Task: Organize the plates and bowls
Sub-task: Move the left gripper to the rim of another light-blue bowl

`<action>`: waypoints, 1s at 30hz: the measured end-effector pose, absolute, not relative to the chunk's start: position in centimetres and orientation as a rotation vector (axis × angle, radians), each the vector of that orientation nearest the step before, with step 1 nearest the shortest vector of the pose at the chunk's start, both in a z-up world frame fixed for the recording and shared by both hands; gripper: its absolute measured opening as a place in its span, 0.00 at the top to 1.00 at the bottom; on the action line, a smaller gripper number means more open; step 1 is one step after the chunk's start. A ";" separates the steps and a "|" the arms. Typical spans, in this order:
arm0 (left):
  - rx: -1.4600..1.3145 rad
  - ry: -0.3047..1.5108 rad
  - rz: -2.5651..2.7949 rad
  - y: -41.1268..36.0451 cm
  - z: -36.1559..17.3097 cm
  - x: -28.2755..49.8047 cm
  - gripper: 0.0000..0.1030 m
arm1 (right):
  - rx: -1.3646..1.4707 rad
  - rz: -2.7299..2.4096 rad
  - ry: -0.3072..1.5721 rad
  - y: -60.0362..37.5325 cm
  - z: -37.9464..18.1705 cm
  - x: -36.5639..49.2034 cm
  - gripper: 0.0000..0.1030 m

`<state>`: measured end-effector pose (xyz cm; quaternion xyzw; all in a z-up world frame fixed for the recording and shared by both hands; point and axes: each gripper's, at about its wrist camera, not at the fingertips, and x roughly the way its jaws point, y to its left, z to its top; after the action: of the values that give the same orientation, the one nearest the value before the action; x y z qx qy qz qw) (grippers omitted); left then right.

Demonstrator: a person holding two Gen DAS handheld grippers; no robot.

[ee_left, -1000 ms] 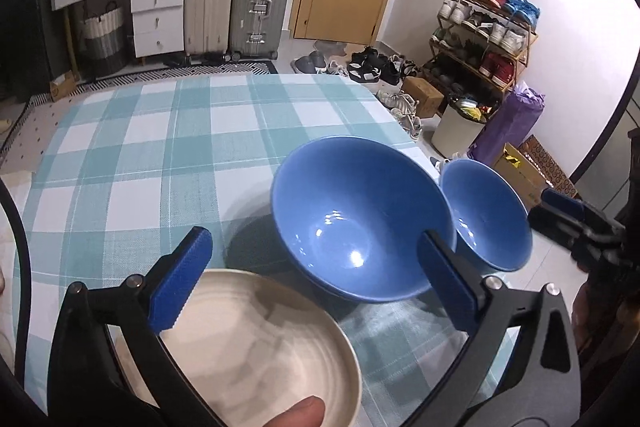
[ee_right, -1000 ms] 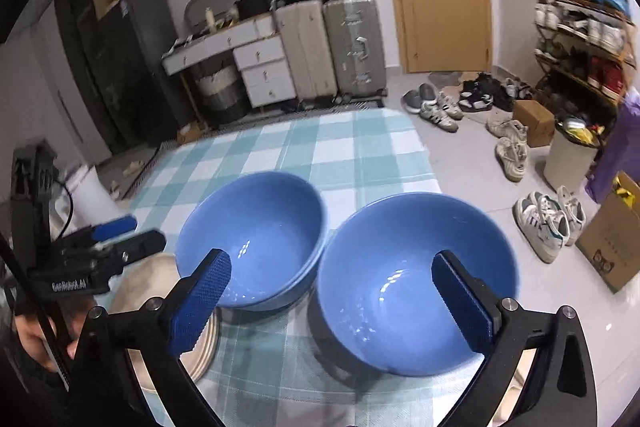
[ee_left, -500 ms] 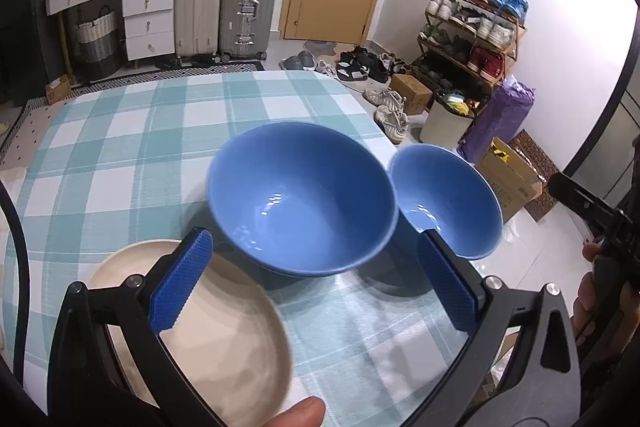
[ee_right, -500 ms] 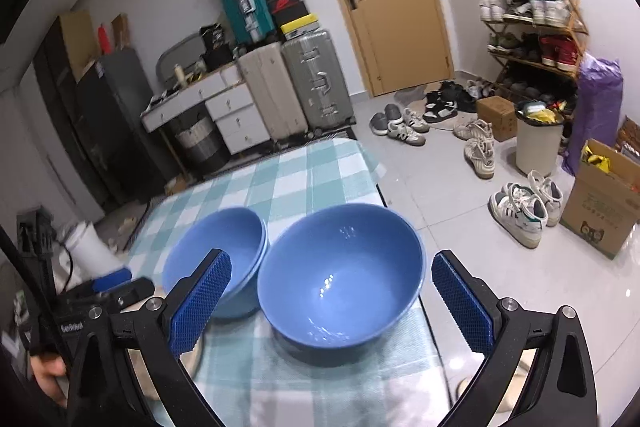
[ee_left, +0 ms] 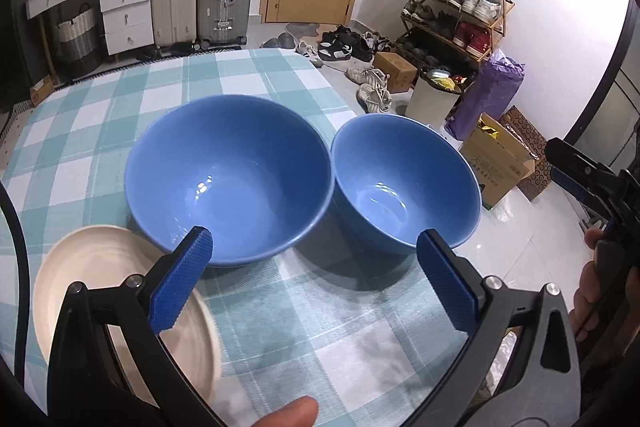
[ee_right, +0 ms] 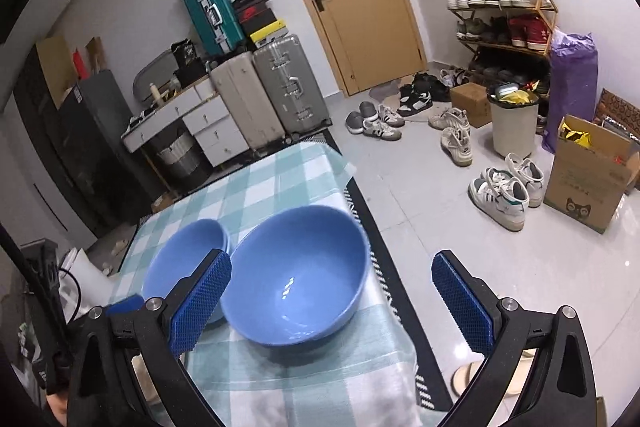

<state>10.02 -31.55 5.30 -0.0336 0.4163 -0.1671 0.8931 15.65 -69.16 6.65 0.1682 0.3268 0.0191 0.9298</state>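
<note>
Two blue bowls, the left bowl [ee_left: 228, 179] and the right bowl [ee_left: 404, 183], sit rim to rim on the checked tablecloth [ee_left: 120, 107] beside a cream plate [ee_left: 100, 267], while left gripper [ee_left: 312, 283] and right gripper [ee_right: 332, 299] hover wide and empty, apparently poised for nesting.

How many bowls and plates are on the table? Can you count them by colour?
Blue bowls: 2, a wider bowl and a smaller bowl
Cream plates: 1, the plate
Total: 3 dishes on the checked tablecloth
</note>
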 end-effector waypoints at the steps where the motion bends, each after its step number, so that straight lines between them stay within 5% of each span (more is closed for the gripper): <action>1: -0.079 0.871 -0.355 -31.8 5.1 10.1 0.02 | 0.357 0.038 0.672 -69.5 6.4 15.8 0.01; 6: -0.076 0.892 -0.411 -33.3 4.3 10.2 0.20 | 0.431 0.042 0.699 -71.0 4.3 16.7 0.02; 12: -0.098 0.942 -0.489 -35.1 3.3 10.9 0.46 | 0.448 0.059 0.723 -70.9 3.1 17.9 0.17; 20: -0.157 0.981 -0.481 -36.5 1.5 12.6 0.51 | 0.420 0.084 0.751 -69.4 1.5 19.2 0.38; 30: -0.159 0.995 -0.461 -37.6 -0.4 14.4 0.60 | 0.417 0.076 0.765 -68.4 -0.3 20.8 0.49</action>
<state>14.41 -37.57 -0.41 -0.0755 0.4724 -0.2191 0.8504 20.79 -68.37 -0.27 0.2019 0.3705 0.0368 0.9059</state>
